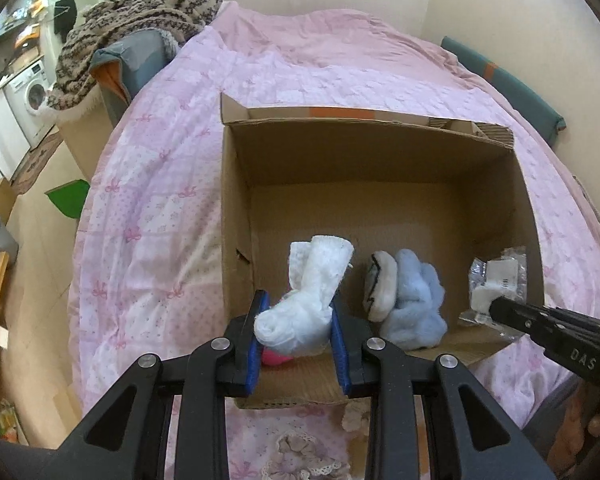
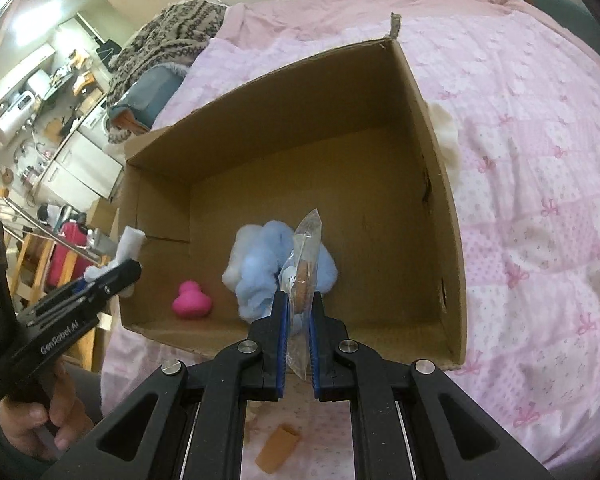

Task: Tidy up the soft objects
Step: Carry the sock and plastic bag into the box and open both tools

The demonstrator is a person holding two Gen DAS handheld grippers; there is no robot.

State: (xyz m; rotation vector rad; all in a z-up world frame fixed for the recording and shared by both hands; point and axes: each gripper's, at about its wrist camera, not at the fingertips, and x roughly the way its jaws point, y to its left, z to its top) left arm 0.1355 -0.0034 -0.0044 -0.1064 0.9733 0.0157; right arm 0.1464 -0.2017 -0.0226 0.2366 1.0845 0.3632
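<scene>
An open cardboard box (image 1: 236, 184) (image 2: 428, 120) sits on a pink bed. My left gripper (image 1: 298, 320) is shut on a white sock (image 1: 308, 300) and holds it over the box's near edge; in the right wrist view the sock (image 2: 130, 242) and left gripper (image 2: 112, 276) are at the box's left wall. My right gripper (image 2: 298, 312) is shut on a clear plastic packet (image 2: 304, 268) above the box; the packet also shows in the left wrist view (image 1: 496, 284). Inside lie a fluffy light-blue plush (image 1: 414, 304) (image 2: 256, 268) and a pink toy duck (image 2: 192, 300).
A pink patterned quilt (image 1: 160, 200) (image 2: 540, 160) covers the bed. A patterned knit blanket (image 1: 140, 12) lies on a grey cushion at the far left. A white fluffy item (image 2: 446, 136) rests beside the box's right wall. A small orange block (image 2: 278, 448) lies on the quilt near me.
</scene>
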